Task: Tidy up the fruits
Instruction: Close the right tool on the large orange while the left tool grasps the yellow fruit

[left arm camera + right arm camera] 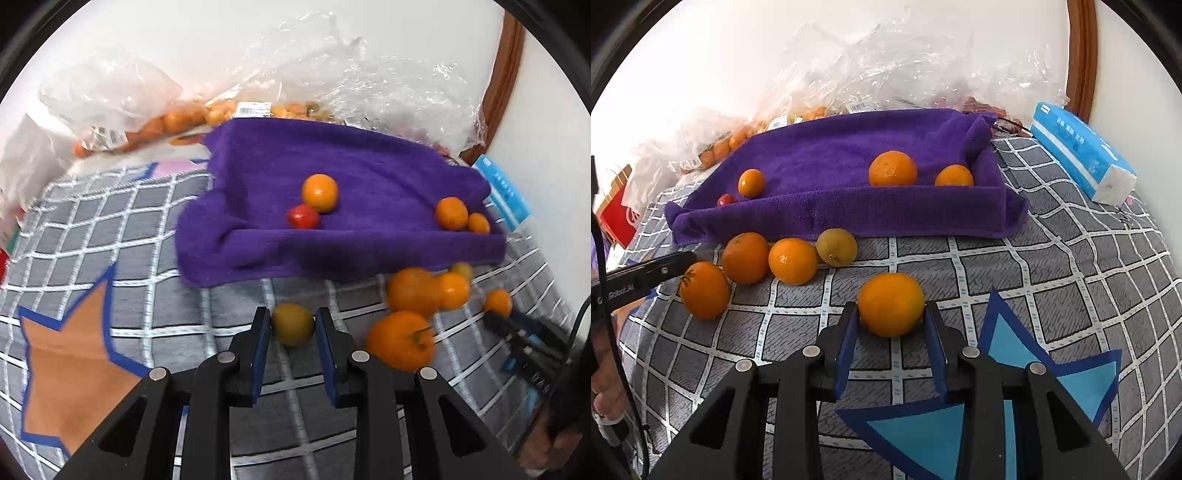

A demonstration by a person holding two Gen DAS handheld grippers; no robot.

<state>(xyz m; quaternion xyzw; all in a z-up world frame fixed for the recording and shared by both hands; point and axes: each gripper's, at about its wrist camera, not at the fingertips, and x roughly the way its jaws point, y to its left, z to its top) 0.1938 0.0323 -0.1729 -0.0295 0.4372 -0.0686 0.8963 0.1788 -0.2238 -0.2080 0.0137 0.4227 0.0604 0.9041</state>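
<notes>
Currently we treat each fruit as a small, light, round body with a smooth rind: firm enough to clamp, yet prone to roll or slip if the pads sit off centre. We judge the widest girth, across the middle, to be the correct place to take hold, with only moderate pressure so the skin does not bruise.

We find the yellow-green fruit on the checked cloth, just in front of the purple towel tray. We see the left gripper clamped on it, one pad at each side of its middle.

We find the large orange also on the checked cloth, apart from the row of loose fruits along the tray's front edge. We see the right gripper closed on it, pads touching both flanks low down; a higher hold looks safer to us.

We note two oranges, a smaller orange fruit and a small red fruit already in the tray.
</notes>
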